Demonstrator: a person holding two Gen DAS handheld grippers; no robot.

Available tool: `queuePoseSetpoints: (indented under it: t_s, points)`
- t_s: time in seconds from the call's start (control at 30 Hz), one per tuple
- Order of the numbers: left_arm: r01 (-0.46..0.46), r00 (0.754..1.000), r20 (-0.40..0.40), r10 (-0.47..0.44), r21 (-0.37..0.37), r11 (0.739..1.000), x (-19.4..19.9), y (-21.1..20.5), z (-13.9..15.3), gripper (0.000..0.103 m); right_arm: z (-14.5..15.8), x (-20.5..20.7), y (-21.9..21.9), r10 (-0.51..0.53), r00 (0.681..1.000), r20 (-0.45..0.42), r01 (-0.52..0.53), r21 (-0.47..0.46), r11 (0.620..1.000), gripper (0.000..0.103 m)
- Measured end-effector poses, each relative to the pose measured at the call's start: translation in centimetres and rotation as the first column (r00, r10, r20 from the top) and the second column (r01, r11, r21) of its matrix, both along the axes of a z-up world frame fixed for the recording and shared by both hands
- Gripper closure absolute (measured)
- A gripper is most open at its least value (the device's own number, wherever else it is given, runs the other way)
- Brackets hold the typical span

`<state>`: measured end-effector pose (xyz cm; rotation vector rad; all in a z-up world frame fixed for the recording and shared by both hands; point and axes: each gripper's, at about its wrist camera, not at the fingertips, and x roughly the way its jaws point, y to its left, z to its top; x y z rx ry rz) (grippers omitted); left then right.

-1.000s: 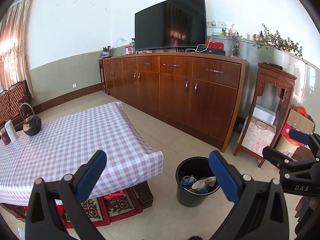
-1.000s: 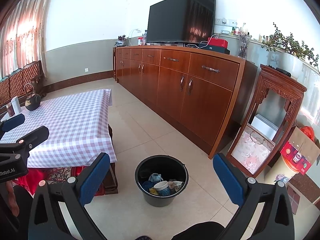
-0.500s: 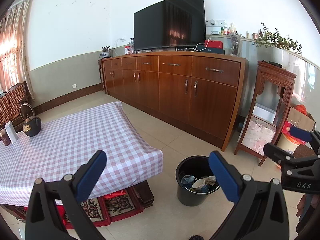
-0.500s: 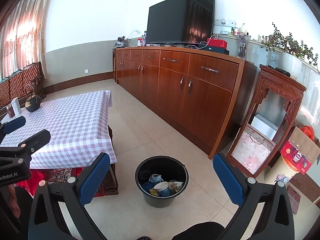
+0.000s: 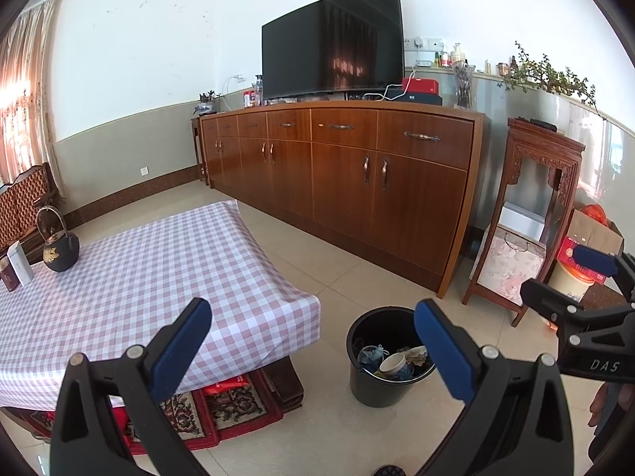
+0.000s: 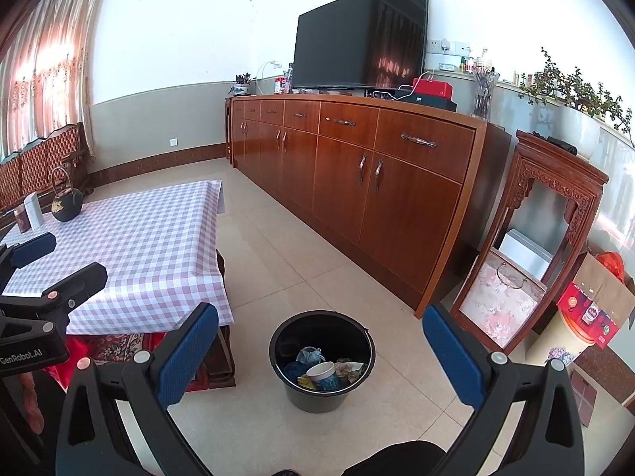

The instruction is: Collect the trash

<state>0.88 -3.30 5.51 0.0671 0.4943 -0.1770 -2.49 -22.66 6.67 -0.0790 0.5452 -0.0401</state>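
Nothing moved: both tools point(image 5: 313, 341) point(image 6: 320, 347) hover open over bin point(image 6: 322, 361).

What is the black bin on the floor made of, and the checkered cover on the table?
The black bin looks like smooth plastic: thin even rim, slight sheen, with what seems a thin wire handle. The checkered cover looks like wipeable vinyl rather than cloth: it is glossy and bends stiffly over the table edge. I can't be certain of either from here.
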Motion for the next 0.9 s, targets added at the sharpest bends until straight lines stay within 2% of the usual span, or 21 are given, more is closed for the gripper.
queuePoseSetpoints:
  t_s: [0.63, 0.9]
  points:
    - [0.005, 1.000, -0.009, -0.005, 0.002, 1.000, 0.19, -0.37, -0.50, 0.001, -0.20, -0.01, 0.03, -0.002, 1.000, -0.001, 0.002, -0.011, 1.000, 0.000]
    - [0.037, 0.999, -0.013, -0.037, -0.013, 0.999, 0.06, -0.52, -0.49, 0.001, -0.27, 0.04, -0.02, -0.011, 1.000, -0.003, 0.011, -0.013, 1.000, 0.000]
